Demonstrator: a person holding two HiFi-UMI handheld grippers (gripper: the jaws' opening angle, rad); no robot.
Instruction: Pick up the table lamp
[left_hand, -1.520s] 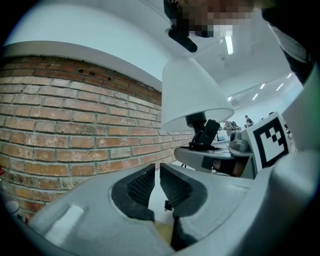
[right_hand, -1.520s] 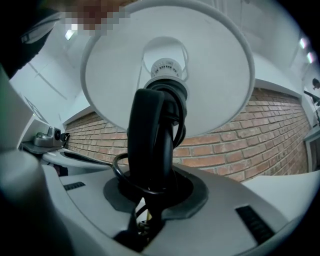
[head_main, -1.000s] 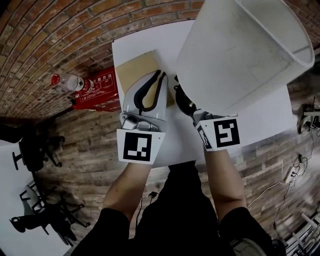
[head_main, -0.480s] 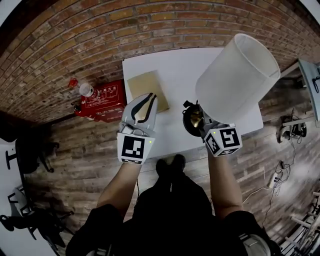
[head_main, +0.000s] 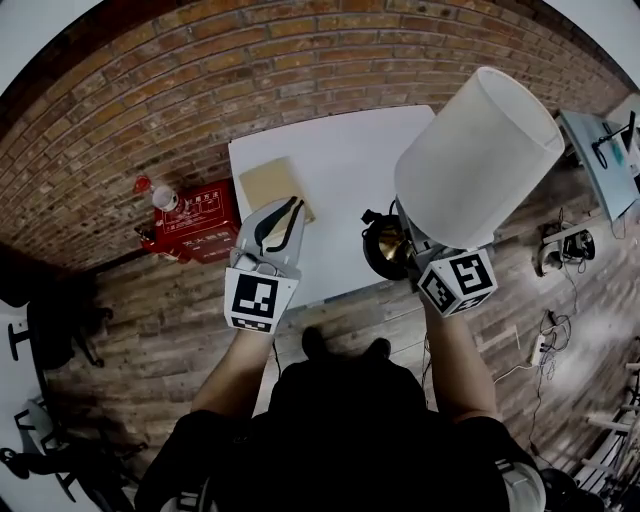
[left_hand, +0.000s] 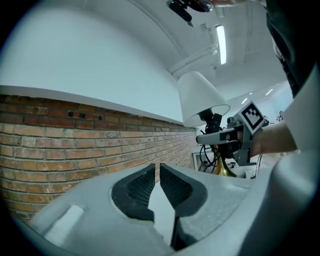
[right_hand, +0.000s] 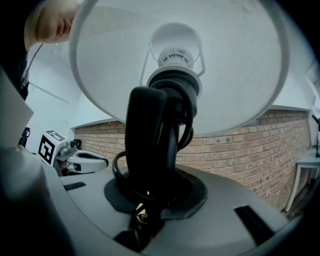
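The pick-up looks all but done: the table lamp with its white drum shade (head_main: 480, 160), black neck and brass base (head_main: 387, 247) is off the white desk (head_main: 340, 150) and hangs tilted above the desk's near edge, toward its right corner. The right gripper (head_main: 408, 238) has its fingers clamped on the black neck just under the shade, cable looped beside them. The left gripper (left_hand: 156, 172) is well apart from the lamp, its fingers (left_hand: 137, 187) drawn together on nothing. What remains, in my judgement, is only keeping the lamp steady.
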